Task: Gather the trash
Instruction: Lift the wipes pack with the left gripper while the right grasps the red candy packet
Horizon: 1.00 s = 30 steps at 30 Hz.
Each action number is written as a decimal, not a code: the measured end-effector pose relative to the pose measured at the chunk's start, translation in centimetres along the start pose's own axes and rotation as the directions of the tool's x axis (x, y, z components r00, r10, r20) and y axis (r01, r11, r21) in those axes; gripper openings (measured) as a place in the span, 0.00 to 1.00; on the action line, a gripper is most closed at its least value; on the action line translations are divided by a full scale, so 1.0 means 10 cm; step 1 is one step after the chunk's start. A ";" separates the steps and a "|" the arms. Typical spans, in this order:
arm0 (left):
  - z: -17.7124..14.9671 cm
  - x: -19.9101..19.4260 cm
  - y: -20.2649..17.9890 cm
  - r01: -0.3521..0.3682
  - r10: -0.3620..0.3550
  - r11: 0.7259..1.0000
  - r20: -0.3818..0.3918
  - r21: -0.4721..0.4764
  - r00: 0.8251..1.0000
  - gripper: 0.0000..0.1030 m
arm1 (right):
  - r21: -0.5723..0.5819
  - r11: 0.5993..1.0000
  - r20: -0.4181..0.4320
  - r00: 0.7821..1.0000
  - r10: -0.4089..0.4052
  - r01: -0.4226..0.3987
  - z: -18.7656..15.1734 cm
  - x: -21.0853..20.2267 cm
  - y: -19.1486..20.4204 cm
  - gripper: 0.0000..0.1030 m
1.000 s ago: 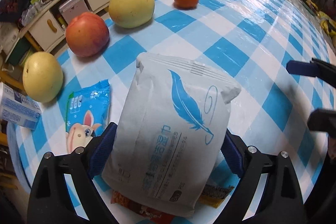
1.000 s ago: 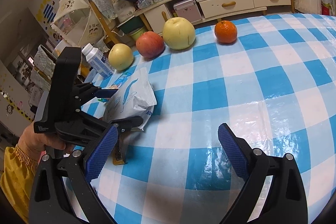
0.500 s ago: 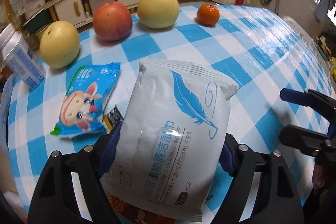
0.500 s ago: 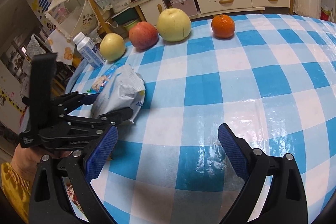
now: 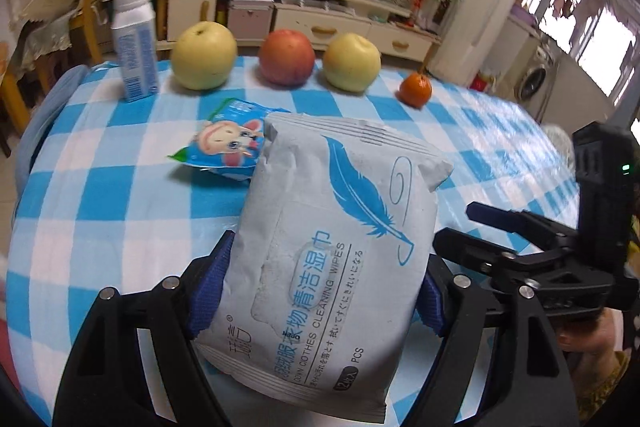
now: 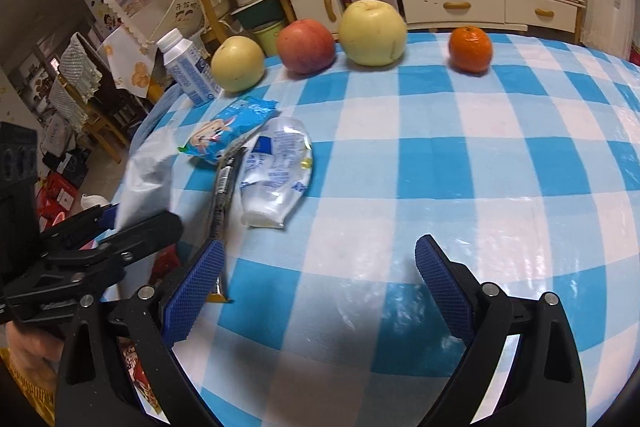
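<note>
The left gripper (image 5: 320, 291) is clamping a soft, light wipes pack (image 5: 336, 251) across its sides — likely crushable; the right gripper (image 6: 320, 291) is hanging wide, empty.

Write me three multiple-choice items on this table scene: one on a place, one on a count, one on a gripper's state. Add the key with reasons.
1. Where does the small orange stand in the fruit row, seen from the right wrist?
A. at the right end
B. in the middle
C. beside the milk carton

2. How many round fruits stand in the row?
A. two
B. four
C. six

3. What is the left gripper doing?
A. hanging empty
B. holding the wipes pack
C. holding an apple

Key: 1 A, it stands right of the yellow apple. 2 B, pear, red apple, yellow apple, orange. 3 B, both blue pads press the pack's sides.
</note>
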<state>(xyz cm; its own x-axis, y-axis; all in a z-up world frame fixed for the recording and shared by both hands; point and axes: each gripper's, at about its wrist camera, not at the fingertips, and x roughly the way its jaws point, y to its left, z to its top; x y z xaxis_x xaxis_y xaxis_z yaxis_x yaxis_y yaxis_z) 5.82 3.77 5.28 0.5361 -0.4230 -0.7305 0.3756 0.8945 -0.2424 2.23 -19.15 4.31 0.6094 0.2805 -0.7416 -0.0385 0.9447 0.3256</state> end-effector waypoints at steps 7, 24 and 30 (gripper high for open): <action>-0.19 -0.41 0.26 -0.035 0.044 0.994 0.083 -0.105 0.996 0.77 | -0.022 0.996 -0.025 0.996 0.080 -0.081 0.00 0.16 0.19 0.93; -0.44 -0.69 0.73 -0.036 0.062 0.978 0.122 -0.207 0.991 0.77 | -0.394 0.900 -0.098 0.982 0.163 -0.188 -0.37 0.28 1.26 0.72; -0.49 -0.74 0.85 -0.048 0.077 0.972 0.118 -0.231 0.990 0.77 | -0.398 0.898 -0.136 0.980 0.144 -0.187 -0.39 0.45 1.27 0.57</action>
<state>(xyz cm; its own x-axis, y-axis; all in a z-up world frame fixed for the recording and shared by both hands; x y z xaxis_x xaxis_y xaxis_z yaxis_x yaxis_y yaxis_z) 1.38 15.21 5.48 0.6489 -0.3667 -0.6666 0.1647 0.9231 -0.3475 1.42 -5.26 2.82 0.4838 0.4339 -0.7600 -0.4639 0.8635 0.1977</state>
